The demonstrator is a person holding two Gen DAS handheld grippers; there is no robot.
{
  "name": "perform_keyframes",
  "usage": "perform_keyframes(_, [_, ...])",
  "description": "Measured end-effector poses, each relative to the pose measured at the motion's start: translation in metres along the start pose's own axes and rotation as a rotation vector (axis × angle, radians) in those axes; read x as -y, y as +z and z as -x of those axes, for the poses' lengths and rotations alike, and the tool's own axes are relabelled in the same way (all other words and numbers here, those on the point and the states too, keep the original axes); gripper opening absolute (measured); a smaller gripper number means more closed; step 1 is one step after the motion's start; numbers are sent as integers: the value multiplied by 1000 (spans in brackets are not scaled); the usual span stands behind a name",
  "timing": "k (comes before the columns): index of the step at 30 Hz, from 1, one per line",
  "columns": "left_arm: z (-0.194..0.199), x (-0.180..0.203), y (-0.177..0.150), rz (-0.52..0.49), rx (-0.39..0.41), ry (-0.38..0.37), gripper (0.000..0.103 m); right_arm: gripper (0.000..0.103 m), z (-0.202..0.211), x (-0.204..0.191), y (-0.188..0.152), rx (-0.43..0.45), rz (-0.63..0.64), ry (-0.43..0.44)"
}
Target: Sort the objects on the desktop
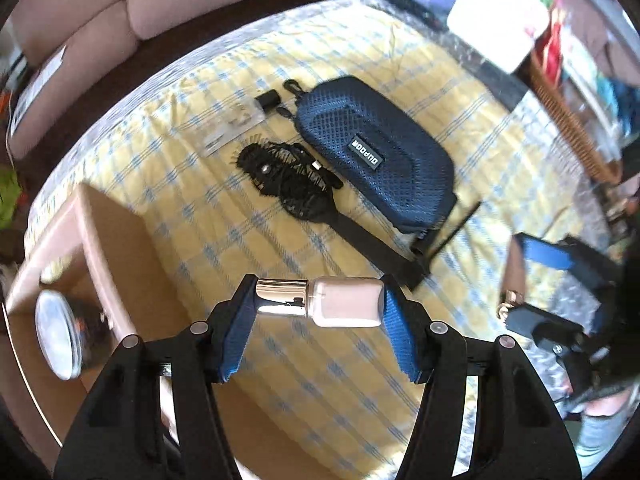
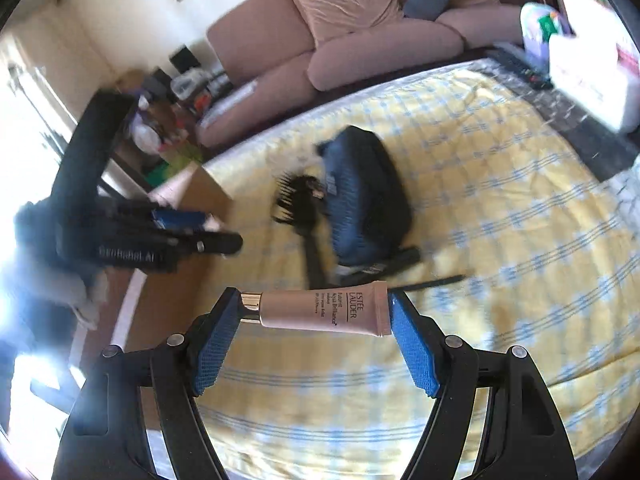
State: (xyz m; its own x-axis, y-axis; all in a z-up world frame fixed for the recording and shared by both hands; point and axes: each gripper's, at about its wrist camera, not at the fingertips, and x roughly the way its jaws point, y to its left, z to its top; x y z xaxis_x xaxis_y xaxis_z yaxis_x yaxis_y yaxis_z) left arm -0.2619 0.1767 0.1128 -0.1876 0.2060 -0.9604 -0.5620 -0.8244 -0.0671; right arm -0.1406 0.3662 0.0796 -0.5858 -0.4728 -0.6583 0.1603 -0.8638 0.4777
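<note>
Yellow check cloth on table, w/ blue case mid. Brush touching case's left side. Left gripper clamps bottle endwise, near case; right gripper clamps tube, also near case. Box left of case.

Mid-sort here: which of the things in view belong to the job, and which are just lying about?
Job:
- foundation bottle in the left hand-held gripper
- Estée Lauder tube in the right hand-held gripper
- cardboard box
- hairbrush
- blue pouch

Lying about:
- sofa
- wicker basket
</note>
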Motion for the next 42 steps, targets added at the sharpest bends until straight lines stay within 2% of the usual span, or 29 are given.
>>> perform_keyframes(4, [26, -28, -14, 52, 44, -47, 57, 76, 6, -26, 5, 28, 13, 29])
perform_keyframes(7, [42, -51, -39, 87, 67, -37, 57, 76, 2, -53, 4, 17, 51, 39])
perform_keyframes(14, [86, -130, -109, 215, 120, -9, 57, 76, -16, -135, 6, -18, 163, 90])
perform_keyframes(18, [83, -165, -137, 292, 130, -21, 57, 76, -30, -185, 11, -45, 256, 93])
perform_keyframes(23, [59, -188, -156, 360, 127, -56, 57, 76, -56, -230, 11, -87, 330, 76])
perform_keyframes(29, [22, -201, -158, 353, 98, -27, 57, 76, -91, -261, 8, -146, 388, 40])
perform_keyframes(37, [-13, -197, -138, 322, 85, 17, 57, 76, -103, -258, 16, -153, 369, 14])
perform_keyframes(42, [-37, -183, -128, 213, 42, 128, 57, 76, -110, -251, 20, -157, 357, -4])
